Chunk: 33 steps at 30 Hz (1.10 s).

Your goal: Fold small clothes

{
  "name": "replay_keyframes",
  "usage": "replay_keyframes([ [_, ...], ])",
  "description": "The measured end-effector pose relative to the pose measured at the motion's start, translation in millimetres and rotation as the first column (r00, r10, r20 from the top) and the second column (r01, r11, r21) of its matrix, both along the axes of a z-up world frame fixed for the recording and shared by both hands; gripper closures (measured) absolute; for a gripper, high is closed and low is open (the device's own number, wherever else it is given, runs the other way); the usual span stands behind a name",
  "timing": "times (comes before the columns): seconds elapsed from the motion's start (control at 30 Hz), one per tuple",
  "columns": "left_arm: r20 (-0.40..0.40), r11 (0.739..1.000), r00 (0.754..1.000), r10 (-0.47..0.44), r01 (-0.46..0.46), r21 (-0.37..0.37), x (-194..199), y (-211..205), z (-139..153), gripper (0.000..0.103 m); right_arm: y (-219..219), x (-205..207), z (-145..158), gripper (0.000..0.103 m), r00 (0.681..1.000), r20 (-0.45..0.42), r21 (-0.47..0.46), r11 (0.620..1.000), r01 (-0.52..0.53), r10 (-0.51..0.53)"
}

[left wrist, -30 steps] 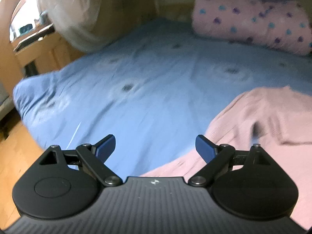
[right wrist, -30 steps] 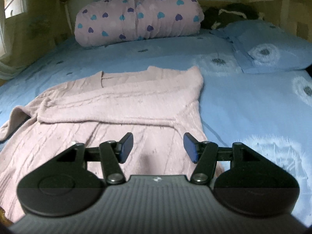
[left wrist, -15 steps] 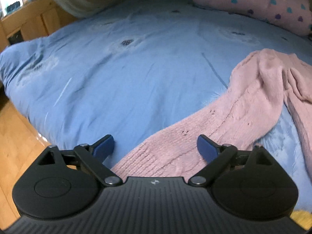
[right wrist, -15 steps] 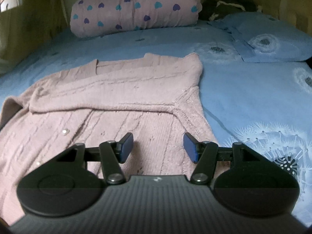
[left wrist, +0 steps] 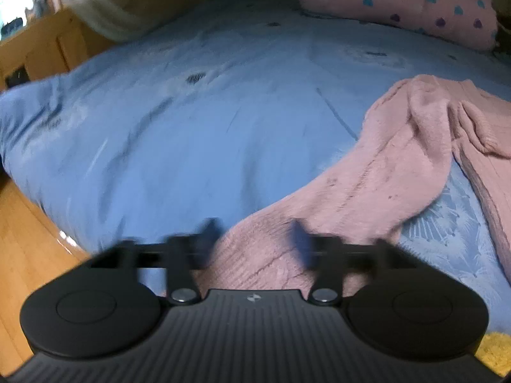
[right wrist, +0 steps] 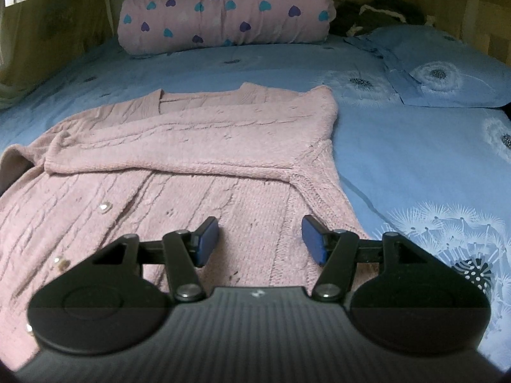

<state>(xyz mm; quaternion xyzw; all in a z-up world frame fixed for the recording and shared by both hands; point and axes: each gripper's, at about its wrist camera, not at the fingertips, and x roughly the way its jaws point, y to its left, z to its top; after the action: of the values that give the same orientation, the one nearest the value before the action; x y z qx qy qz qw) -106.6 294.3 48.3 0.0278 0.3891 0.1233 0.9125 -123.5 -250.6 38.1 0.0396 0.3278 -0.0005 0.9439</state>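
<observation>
- Lying flat on a blue bed (right wrist: 415, 159), a pink cardigan (right wrist: 191, 146) fills centre-left frame; one sleeve folded across it
- Right claw (right wrist: 260, 239) parted wide, holding nothing, lower centre
- Left claw (left wrist: 255, 239) blurred, jaws apart astride the other sleeve (left wrist: 367, 191); grip unclear

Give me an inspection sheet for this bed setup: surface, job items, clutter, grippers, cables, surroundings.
Surface: blue bedsheet with dandelion print, lightly wrinkled.
Job's things: pink cardigan lying flat, one sleeve folded across the chest; the other sleeve stretched out toward the bed edge.
Clutter: heart-print quilt roll, blue pillow, dark bundle behind it.
Grippers: left gripper blurred, jaws apart astride the sleeve cuff; right gripper open above the cardigan hem.
Cables: nothing seen.
Surroundings: wooden floor, wooden furniture, pale curtain.
</observation>
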Motion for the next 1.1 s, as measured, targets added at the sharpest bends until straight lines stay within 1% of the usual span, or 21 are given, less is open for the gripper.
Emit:
replay_keyframes([
  [0.03, 0.0, 1.0, 1.0, 0.005, -0.005, 0.0, 1.1, 0.6, 3.0, 0.088, -0.4, 0.1, 0.0, 0.043, 1.0, 0.0, 0.0, 1.0, 0.0, 0.0],
  [0.07, 0.005, 1.0, 1.0, 0.02, -0.02, -0.003, 2.4, 2.9, 6.4, 0.093, -0.5, 0.0, 0.0, 0.043, 1.0, 0.0, 0.001, 1.0, 0.0, 0.0],
  [0.1, 0.011, 0.999, 0.999, 0.035, -0.035, 0.002, 3.3, 5.4, 9.3, 0.096, -0.7, 0.0, 0.0, 0.043, 1.0, 0.001, 0.002, 1.0, 0.0, 0.0],
  [0.23, 0.047, 0.991, 0.993, 0.104, -0.108, 0.076, 7.5, 14.9, 23.0, 0.097, -2.9, -1.0, 0.6, 0.043, 1.0, 0.005, 0.028, 1.0, -0.001, 0.001],
  [0.37, 0.069, 0.979, 0.985, 0.157, -0.165, 0.123, 14.2, 27.9, 37.6, 0.097, -7.0, -0.7, 1.2, 0.043, 1.0, 0.007, 0.064, 0.998, 0.008, -0.009],
  [0.4, 0.078, 0.972, 0.982, 0.173, -0.183, 0.15, 16.0, 29.7, 40.4, 0.099, -6.7, -0.5, 1.3, 0.042, 1.0, 0.008, 0.068, 0.998, 0.009, -0.01],
  [0.43, 0.094, 0.955, 0.975, 0.2, -0.216, 0.204, 19.4, 31.1, 44.1, 0.099, -6.7, -0.1, 1.1, 0.042, 1.0, 0.008, 0.069, 0.998, 0.009, -0.01],
  [0.47, 0.11, 0.94, 0.97, 0.218, -0.239, 0.244, 22.7, 33.3, 48.6, 0.099, -6.1, 0.2, 1.1, 0.042, 1.0, 0.008, 0.067, 0.998, 0.009, -0.01],
  [0.5, 0.123, 0.932, 0.964, 0.234, -0.258, 0.253, 25.2, 37.0, 52.7, 0.099, -5.6, 0.3, 1.1, 0.042, 1.0, 0.008, 0.065, 0.998, 0.008, -0.009],
  [0.53, 0.128, 0.934, 0.961, 0.246, -0.27, 0.232, 27.3, 42.5, 57.5, 0.099, -5.4, 0.3, 0.8, 0.042, 1.0, 0.008, 0.062, 0.998, 0.007, -0.008],
  [0.6, 0.122, 0.953, 0.962, 0.245, -0.262, 0.152, 29.3, 51.7, 65.1, 0.099, -4.1, 1.0, 0.3, 0.042, 1.0, 0.007, 0.054, 0.999, 0.004, -0.005],
  [0.7, 0.1, 0.962, 0.959, 0.265, -0.27, 0.039, 25.9, 61.6, 68.6, 0.098, -3.4, 1.0, -0.3, 0.042, 1.0, 0.007, 0.05, 0.999, 0.004, -0.004],
  [0.8, 0.064, 0.965, 0.965, 0.253, -0.247, -0.088, 10.3, 61.1, 64.3, 0.097, -3.7, 1.1, -0.4, 0.042, 1.0, 0.006, 0.051, 0.999, 0.005, -0.005],
  [0.87, 0.034, 0.954, 0.968, 0.248, -0.238, -0.183, -0.4, 57.1, 58.7, 0.096, -3.8, 1.1, -0.4, 0.042, 1.0, 0.007, 0.048, 0.999, 0.003, -0.003],
  [0.9, 0.022, 0.942, 0.968, 0.248, -0.236, -0.237, -4.8, 56.7, 55.6, 0.093, -4.0, 1.1, -0.4, 0.042, 1.0, 0.007, 0.048, 0.999, 0.002, -0.003],
  [0.97, 0.006, 0.905, 0.967, 0.253, -0.235, -0.355, -17.1, 51.6, 49.4, 0.074, -3.7, 1.0, -0.7, 0.042, 1.0, 0.007, 0.045, 0.999, 0.002, -0.002],
  [1.0, -0.004, 0.881, 0.965, 0.263, -0.242, -0.407, -22.6, 49.8, 44.5, 0.048, -3.5, 1.0, -0.7, 0.042, 1.0, 0.007, 0.043, 0.999, 0.001, -0.001],
  [1.03, -0.013, 0.856, 0.962, 0.274, -0.25, -0.452, -26.9, 46.5, 41.6, 0.026, -2.4, 1.1, -0.6, 0.042, 1.0, 0.007, 0.041, 0.999, 0.002, -0.002],
  [1.07, -0.014, 0.839, 0.959, 0.284, -0.256, -0.48, -30.9, 40.8, 38.7, 0.02, -2.3, 1.0, -0.7, 0.042, 1.0, 0.007, 0.039, 0.999, 0.002, -0.002],
  [1.1, -0.01, 0.829, 0.956, 0.292, -0.258, -0.496, -33.9, 34.7, 37.6, 0.015, -2.7, 0.8, -0.6, 0.042, 1.0, 0.007, 0.04, 0.999, 0.003, -0.003],
])
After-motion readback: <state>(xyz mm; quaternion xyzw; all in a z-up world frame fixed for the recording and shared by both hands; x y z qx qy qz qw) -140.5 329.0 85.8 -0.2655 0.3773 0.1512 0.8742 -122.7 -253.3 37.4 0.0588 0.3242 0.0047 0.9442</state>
